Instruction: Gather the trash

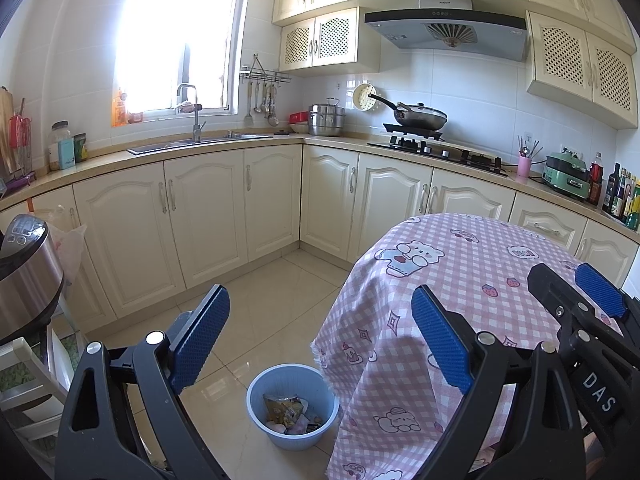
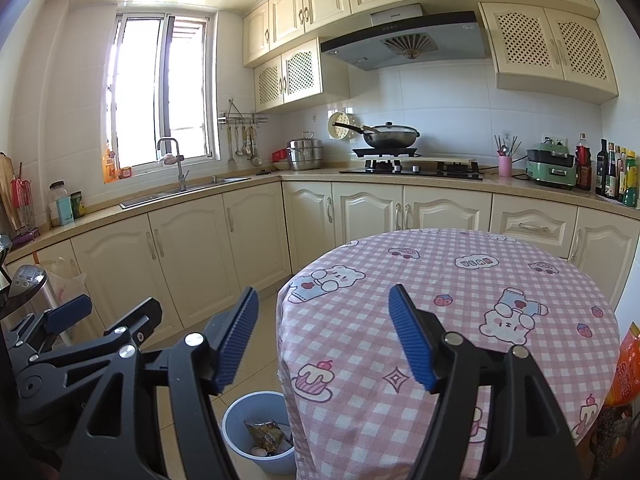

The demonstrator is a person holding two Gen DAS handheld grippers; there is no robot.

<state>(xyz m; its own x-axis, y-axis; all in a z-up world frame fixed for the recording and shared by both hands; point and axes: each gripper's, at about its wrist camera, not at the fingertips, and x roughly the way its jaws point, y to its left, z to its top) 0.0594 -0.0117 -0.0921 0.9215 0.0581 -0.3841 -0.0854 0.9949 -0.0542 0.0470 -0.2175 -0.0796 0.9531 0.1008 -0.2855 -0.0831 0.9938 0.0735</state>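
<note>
A cream-cabinet kitchen with a tiled floor holds a round table under a pink checked cloth. A blue bin stands on the floor just beside the table's left edge, touching the hanging cloth, with crumpled wrappers inside.

The left gripper hangs above the bin, its 2 blue pads spread wide and empty; the bin sits below and between them, well apart from both.

The right gripper is over the table's near edge, jaws wide and gripping nothing. An orange packet lies at the table's right edge, outside its right finger.
</note>
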